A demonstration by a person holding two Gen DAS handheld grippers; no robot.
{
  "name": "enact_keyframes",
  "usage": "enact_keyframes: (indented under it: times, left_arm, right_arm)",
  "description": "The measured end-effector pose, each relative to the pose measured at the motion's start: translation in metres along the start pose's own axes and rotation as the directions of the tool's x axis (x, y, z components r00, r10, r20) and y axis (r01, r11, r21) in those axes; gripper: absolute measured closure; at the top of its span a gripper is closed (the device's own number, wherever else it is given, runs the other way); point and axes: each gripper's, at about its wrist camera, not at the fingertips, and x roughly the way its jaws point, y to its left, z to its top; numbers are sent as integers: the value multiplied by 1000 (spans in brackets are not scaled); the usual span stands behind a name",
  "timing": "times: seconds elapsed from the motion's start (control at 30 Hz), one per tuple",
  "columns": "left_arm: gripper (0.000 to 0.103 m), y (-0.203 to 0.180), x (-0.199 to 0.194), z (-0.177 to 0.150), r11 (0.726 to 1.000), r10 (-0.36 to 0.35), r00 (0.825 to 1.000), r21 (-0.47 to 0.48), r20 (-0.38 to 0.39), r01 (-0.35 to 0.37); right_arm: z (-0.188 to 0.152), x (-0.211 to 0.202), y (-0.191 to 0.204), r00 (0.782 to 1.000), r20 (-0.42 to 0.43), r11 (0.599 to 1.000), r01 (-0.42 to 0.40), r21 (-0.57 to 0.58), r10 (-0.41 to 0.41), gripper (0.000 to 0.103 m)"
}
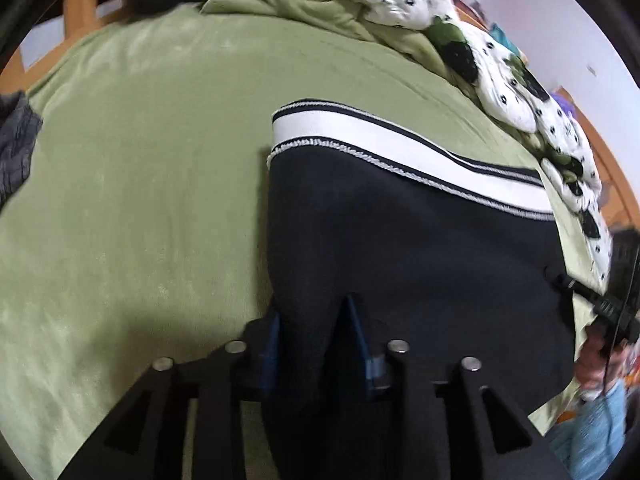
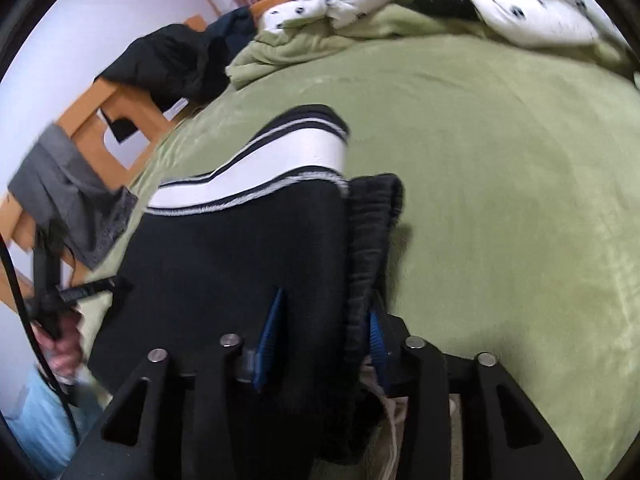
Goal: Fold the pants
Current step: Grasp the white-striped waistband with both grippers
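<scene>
Pants (image 1: pixel 400 248), black with white striped waistband (image 1: pixel 400 148); spread on green blanket (image 1: pixel 140 160), waistband at the far end; left gripper (image 1: pixel 316 340) pinching black fabric at the near left edge; right gripper (image 2: pixel 324 332) pinching the near right edge, a bunched ribbed hem (image 2: pixel 368 240) between its fingers. Step judged: fold in progress, both near corners held. Next move calls for carrying both corners evenly toward the waistband, laying them flat, then letting go.

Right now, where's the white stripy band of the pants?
The waistband lies at the pants' far end on the green blanket, ahead of both grippers, near the spotted quilt.
</scene>
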Motion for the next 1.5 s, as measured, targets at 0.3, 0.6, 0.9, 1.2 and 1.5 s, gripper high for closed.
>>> enact_keyframes:
  times: [0.3,0.6,0.9,1.2,1.5]
  left_arm:
    - [50,12,-15,4,993,-41,998,-104,51,47]
    - [50,15,-22,3,995,-25,995,-91,95,34]
    - [50,-11,-43,1,999,21,976,22,217,-26]
    - [50,-60,-39,42,993,-42,955,119,293,7]
    - [49,-79,47,59,978,87,978,172,190,-120]
  right_arm:
    - [50,1,33,979,178,995,102,-5,-100,57]
    - [58,-5,27,989,142,999,-41,11,39,88]
    - [47,11,-3,992,88,994,89,70,-95,70]
    - [59,-1,72,964,224,981,169,-98,-144,68]
    - [59,58,30,973,129,976,202,-81,-191,69]
